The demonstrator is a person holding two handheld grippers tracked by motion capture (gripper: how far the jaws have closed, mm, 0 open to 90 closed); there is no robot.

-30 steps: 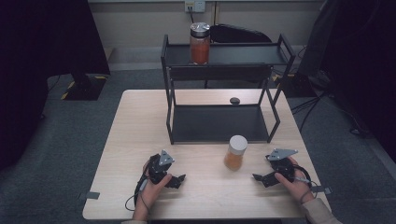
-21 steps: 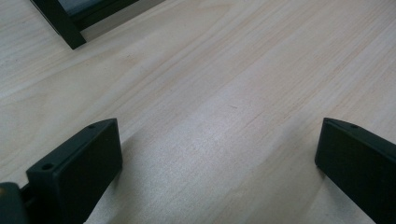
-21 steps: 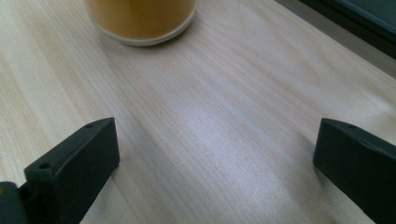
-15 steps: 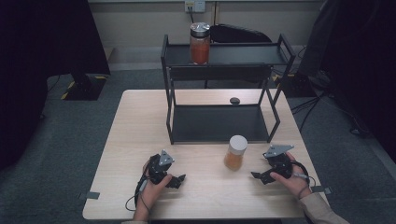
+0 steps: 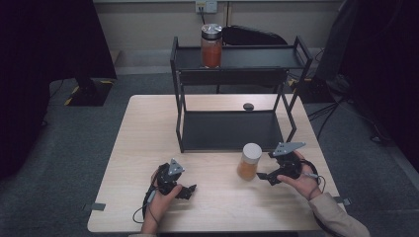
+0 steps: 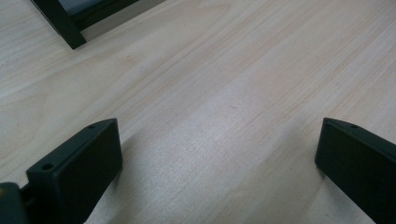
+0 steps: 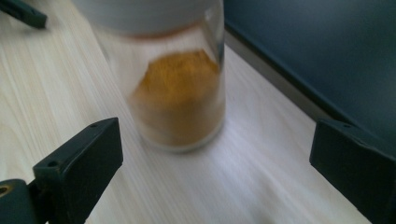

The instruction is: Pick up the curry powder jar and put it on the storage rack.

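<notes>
Two jars on show, one of them close to the action: clear glass jar with a white lid and yellow-orange powder, standing upright on the pale wooden table, just in front of the lower shelf of the black metal two-tier rack. Long axis vertical, lid uppermost.

Right gripper just beside that jar, on its right and slightly nearer the person, pointing left toward it. Jaws spread wide, gripping nothing. From the right gripper view, jar dead ahead, centred in the gap between the two black jaws but beyond their tips, not yet between them; body blurred, probably from motion of the camera. Dark shelf edge of the rack close behind and to one side of the jar there.

Left gripper well apart from the jar, low over the table on the person's left side. Jaws likewise wide open and empty, with bare wood ahead and one rack foot at the far corner.

Second jar, glass with a silver lid and red-orange contents, upright on the rack's top shelf, far from both grippers.

Right hand clearly the nearer. Likely need: a short straight advance along the jaw line, then a sideways close around the jar's glass body below the lid. Risk of nudging the jar toward the rack if off-centre.
</notes>
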